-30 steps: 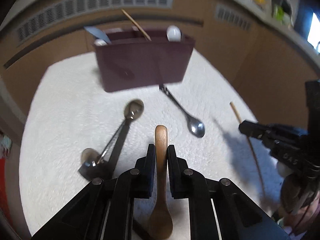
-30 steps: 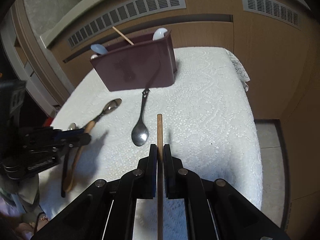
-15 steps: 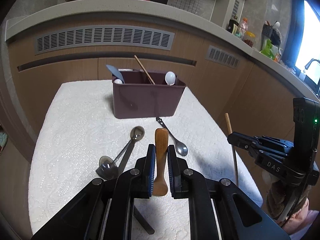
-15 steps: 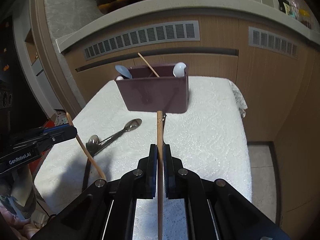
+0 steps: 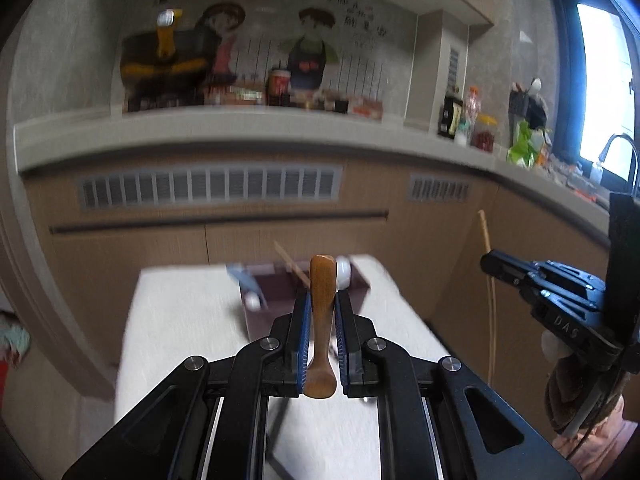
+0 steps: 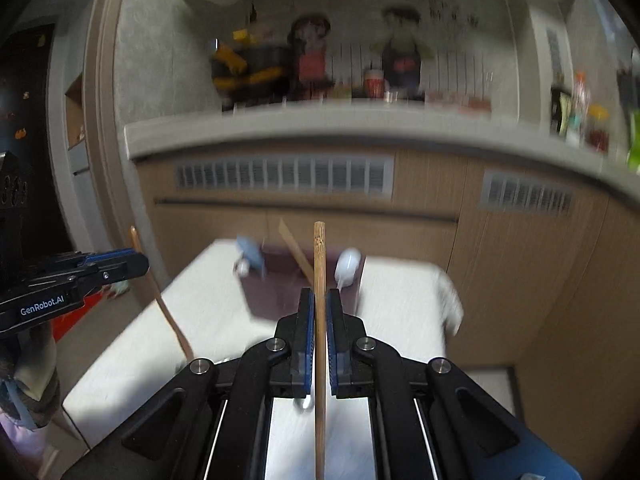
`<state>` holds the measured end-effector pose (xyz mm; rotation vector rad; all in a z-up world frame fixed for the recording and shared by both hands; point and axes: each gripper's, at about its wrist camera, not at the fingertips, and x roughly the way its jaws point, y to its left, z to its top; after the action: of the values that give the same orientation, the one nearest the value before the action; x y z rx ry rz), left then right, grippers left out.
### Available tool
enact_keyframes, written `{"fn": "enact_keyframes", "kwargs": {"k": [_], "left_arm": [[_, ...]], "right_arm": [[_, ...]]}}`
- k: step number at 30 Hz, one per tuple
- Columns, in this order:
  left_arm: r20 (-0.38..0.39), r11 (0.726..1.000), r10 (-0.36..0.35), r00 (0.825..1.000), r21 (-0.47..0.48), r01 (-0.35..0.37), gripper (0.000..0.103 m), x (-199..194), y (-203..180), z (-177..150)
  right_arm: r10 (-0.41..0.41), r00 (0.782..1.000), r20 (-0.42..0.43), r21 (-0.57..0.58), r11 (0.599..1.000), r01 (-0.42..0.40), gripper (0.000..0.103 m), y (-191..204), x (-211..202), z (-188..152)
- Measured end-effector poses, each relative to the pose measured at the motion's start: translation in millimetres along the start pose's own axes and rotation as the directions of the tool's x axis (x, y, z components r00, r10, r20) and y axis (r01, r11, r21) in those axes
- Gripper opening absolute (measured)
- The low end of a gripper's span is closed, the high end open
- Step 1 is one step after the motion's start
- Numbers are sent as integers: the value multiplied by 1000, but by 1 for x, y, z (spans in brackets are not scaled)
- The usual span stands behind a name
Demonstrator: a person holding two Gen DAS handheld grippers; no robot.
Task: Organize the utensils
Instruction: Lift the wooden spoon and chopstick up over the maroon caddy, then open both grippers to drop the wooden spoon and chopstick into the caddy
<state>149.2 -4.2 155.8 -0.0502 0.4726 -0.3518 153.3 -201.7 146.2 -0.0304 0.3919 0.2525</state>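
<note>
Left wrist view: left gripper clamps wooden spoon; right gripper pinches chopstick, both above the maroon utensil caddy on the table. Risk: chopstick's thin, could pivot & miss its slot.

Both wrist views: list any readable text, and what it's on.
"GenRobot.AI": side of the left gripper, right wrist view.
"DAS": side of the right gripper, left wrist view.
Writing on the wall poster: too blurred to read.
Labels on the counter bottles: too small and blurred.
</note>
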Motion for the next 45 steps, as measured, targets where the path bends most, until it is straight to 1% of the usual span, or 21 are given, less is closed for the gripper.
{"fn": "enact_keyframes", "kwargs": {"k": [1, 3, 6, 8, 10, 15, 20, 26, 29, 32, 36, 41, 43, 44, 45], "left_arm": [[33, 1000, 9, 999, 2, -9, 12, 1, 3, 18], [81, 1000, 14, 997, 9, -15, 12, 5, 7, 42], [131, 1000, 3, 991, 15, -5, 12, 14, 16, 66], [151, 1000, -12, 988, 12, 10, 12, 25, 23, 77], [152, 1000, -17, 988, 8, 16, 12, 40, 32, 85], [119, 999, -29, 992, -11, 31, 12, 73, 47, 95], [71, 999, -33, 997, -30, 36, 12, 105, 60, 89], [14, 998, -36, 999, -57, 37, 12, 139, 72, 74], [-9, 997, -38, 999, -66, 37, 12, 150, 75, 69], [-27, 996, -41, 999, -74, 39, 12, 159, 76, 64], [-54, 995, -45, 998, -88, 41, 12, 171, 78, 57], [-113, 992, -55, 992, -116, 42, 12, 190, 81, 40], [-159, 990, -73, 985, -127, 53, 15, 203, 82, 30], [-179, 990, -79, 981, -131, 56, 20, 208, 82, 24], [-196, 990, -80, 977, -132, 55, 29, 212, 81, 18]], "right_arm": [[-11, 999, 43, -8, 1000, 11, 6, -1, 0, 19], [-41, 992, 123, -21, 999, 43, 6, -2, 3, 49], [-58, 979, 194, -24, 998, 64, 6, -2, 18, 81], [-50, 977, 207, -19, 998, 55, 6, -3, 32, 94], [-43, 977, 211, -22, 999, 48, 6, -2, 50, 102], [-28, 981, 190, -24, 999, 33, 6, 2, 91, 108], [-26, 987, 161, -27, 999, 31, 6, 3, 126, 104], [-20, 991, 132, -5, 1000, 20, 6, -1, 165, 88], [-47, 989, 142, 8, 999, 47, 6, -3, 178, 80], [-45, 991, 122, 19, 999, 43, 6, -5, 191, 73], [-76, 991, 113, 15, 997, 75, 6, -5, 205, 59], [-53, 998, 45, 24, 998, 52, 6, -8, 222, 33], [-40, 999, 4, 25, 999, 40, 6, -9, 229, 20], [-20, 999, -27, 24, 999, 21, 7, -10, 233, 12], [1, 999, -53, 29, 1000, 1, 13, -11, 236, 5]]}}
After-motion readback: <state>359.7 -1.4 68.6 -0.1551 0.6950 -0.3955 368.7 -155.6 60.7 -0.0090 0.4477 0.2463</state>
